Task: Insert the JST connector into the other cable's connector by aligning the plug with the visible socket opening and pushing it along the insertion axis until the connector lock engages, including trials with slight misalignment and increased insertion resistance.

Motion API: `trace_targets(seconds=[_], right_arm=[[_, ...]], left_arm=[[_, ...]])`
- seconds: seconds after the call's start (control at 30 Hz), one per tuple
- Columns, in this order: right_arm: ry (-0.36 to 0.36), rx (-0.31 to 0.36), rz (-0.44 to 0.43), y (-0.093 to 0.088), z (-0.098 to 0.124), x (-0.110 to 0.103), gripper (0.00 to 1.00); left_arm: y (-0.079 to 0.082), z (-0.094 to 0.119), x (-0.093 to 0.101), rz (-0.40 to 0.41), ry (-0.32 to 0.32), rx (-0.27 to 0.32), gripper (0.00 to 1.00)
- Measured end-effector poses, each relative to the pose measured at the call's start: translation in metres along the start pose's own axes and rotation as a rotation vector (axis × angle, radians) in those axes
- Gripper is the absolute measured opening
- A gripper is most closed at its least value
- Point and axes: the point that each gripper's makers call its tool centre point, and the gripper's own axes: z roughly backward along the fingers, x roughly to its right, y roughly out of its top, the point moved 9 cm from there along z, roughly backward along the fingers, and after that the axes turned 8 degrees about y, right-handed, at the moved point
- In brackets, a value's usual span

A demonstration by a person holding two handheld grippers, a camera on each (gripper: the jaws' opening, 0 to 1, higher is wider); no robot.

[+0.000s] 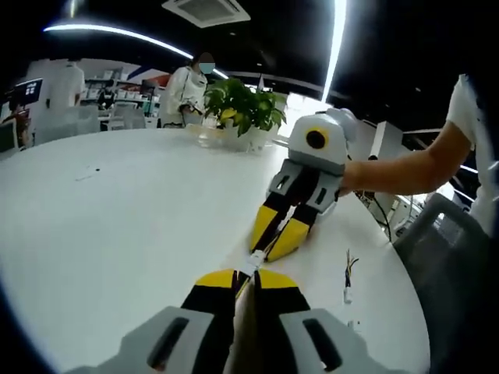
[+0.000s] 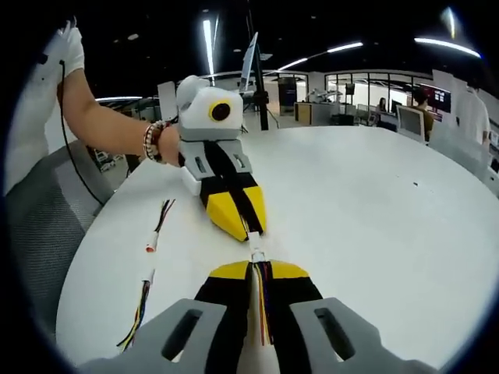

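JST connector [image 2: 256, 255] between 2 grippers

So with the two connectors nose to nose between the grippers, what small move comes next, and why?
Probably a short straight push of the right gripper toward the left gripper: the white connector sits in line between both closed tips, and whether it has locked cannot be told.

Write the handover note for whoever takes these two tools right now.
Left tool: shut on its cable, tip facing the right tool.
Right tool: shut on a multicoloured cable, white connector at its tip.
The two tips nearly meet above the white table; the connectors sit between them. Whether they are mated or locked cannot be told.
Spare cables lie on the table beside them.
Left: check alignment, push along the axis until the lock engages.
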Motion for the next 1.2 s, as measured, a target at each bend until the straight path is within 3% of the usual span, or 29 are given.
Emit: trace_targets(seconds=[0.33, 0.57, 0.73, 1.2], right_arm=[[-0.020, -0.003, -0.023, 0.003, 0.004, 0.000, 0.13], [-0.052, 0.032, -0.027, 0.015, 0.023, -0.009, 0.18], [-0.075, 0.039, -0.017, 0.023, 0.038, -0.022, 0.21], [-0.122, 0.088, 0.010, 0.047, 0.059, -0.045, 0.21]], left_arm=[[0.005, 0.007, 0.000, 0.023, 0.010, 0.003, 0.11], [0.018, 0.024, 0.006, 0.054, 0.000, 0.031, 0.18], [0.023, 0.041, 0.010, 0.041, 0.012, 0.018, 0.32], [0.041, 0.069, 0.031, 0.007, 0.021, 0.059, 0.33]])
